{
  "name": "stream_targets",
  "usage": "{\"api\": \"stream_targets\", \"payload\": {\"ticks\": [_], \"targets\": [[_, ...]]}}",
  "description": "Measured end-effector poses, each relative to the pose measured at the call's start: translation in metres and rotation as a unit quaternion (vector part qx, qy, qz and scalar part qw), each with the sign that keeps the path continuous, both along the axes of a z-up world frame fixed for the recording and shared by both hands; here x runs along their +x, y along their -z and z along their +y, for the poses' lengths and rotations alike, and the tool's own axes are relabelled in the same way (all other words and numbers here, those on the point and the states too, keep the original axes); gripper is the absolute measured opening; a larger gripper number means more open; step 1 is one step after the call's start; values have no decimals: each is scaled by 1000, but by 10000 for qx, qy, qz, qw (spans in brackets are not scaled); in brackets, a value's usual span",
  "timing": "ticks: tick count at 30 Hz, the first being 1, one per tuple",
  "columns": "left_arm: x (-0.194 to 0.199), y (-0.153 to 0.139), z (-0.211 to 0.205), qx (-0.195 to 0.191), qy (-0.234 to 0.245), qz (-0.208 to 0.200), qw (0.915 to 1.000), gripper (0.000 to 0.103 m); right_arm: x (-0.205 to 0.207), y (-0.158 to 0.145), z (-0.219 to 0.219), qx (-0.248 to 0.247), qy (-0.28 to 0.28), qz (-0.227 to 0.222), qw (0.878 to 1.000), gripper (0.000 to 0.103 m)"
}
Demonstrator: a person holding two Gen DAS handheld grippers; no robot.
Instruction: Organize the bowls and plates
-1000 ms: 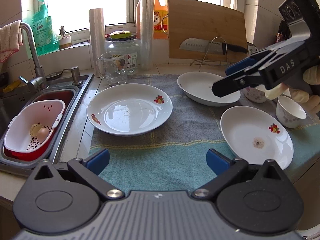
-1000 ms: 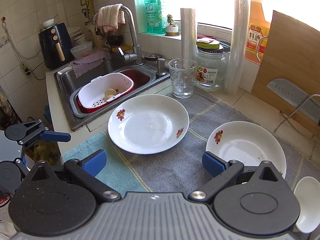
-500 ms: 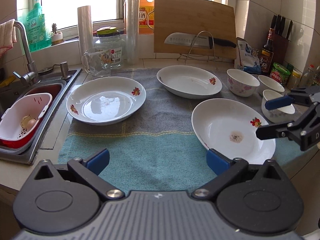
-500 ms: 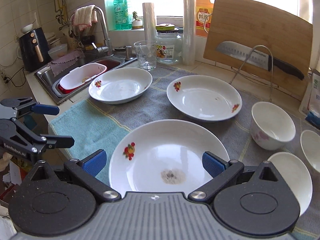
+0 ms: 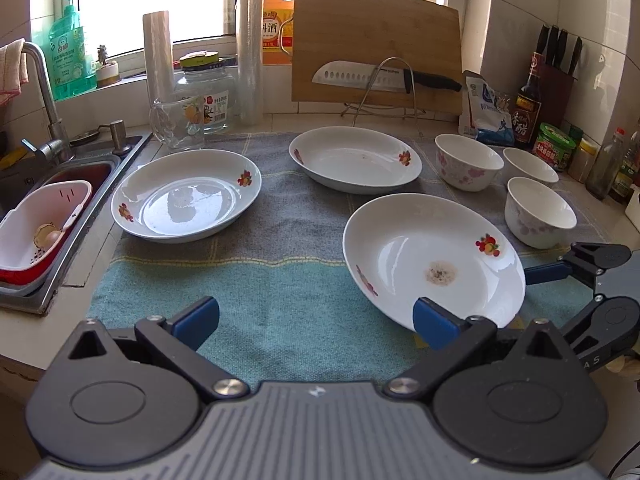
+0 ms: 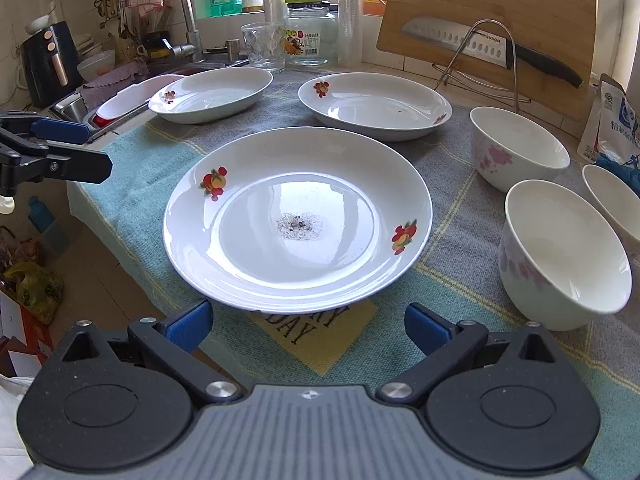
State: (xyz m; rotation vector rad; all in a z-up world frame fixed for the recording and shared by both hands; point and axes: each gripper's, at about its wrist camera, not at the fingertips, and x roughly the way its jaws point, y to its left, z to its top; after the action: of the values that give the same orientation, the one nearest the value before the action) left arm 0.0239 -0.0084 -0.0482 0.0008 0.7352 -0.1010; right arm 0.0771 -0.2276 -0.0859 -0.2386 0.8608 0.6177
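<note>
Three white plates with fruit prints lie on the towel: a left plate (image 5: 186, 196) (image 6: 212, 94), a back plate (image 5: 356, 158) (image 6: 376, 104), and a near plate with a grey stain (image 5: 432, 260) (image 6: 298, 220). Three white bowls (image 5: 468, 162) (image 5: 530, 164) (image 5: 540, 212) stand to the right, also visible in the right wrist view (image 6: 518, 148) (image 6: 560, 256) (image 6: 612, 200). My left gripper (image 5: 316, 316) (image 6: 80, 148) is open above the towel's front edge, holding nothing. My right gripper (image 6: 308, 326) (image 5: 560, 300) is open just in front of the stained plate's near rim, holding nothing.
A sink (image 5: 60, 280) with a white and red basket (image 5: 40, 220) and a faucet (image 5: 44, 92) is on the left. A glass (image 5: 176, 124), a jar (image 5: 206, 96), a cutting board (image 5: 376, 44) and a knife (image 5: 384, 78) line the back. Bottles (image 5: 528, 108) crowd the right corner.
My right gripper has come down from over the back plate to the counter's front edge, facing the stained plate. My left gripper has pulled back and turned right, bringing the bowls into its view.
</note>
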Motion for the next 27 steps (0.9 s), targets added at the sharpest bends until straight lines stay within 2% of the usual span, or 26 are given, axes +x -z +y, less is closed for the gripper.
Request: {"api": "stream_targets", "payload": {"ticks": [8, 13, 21, 27], "targets": [[-4, -2, -3, 28, -218, 125, 9997, 102, 10, 12, 8, -81, -337, -224, 9991, 103], [6, -2, -4, -40, -130, 260, 9996, 102, 13, 13, 6, -31, -392, -230, 9990, 103], [59, 6, -13, -289, 701, 554, 9956, 102, 8, 17, 3, 119, -377, -435, 9983, 103], [104, 22, -21, -471, 1549, 1021, 9815, 102, 4, 18, 2, 175, -256, -516, 9982, 103]]}}
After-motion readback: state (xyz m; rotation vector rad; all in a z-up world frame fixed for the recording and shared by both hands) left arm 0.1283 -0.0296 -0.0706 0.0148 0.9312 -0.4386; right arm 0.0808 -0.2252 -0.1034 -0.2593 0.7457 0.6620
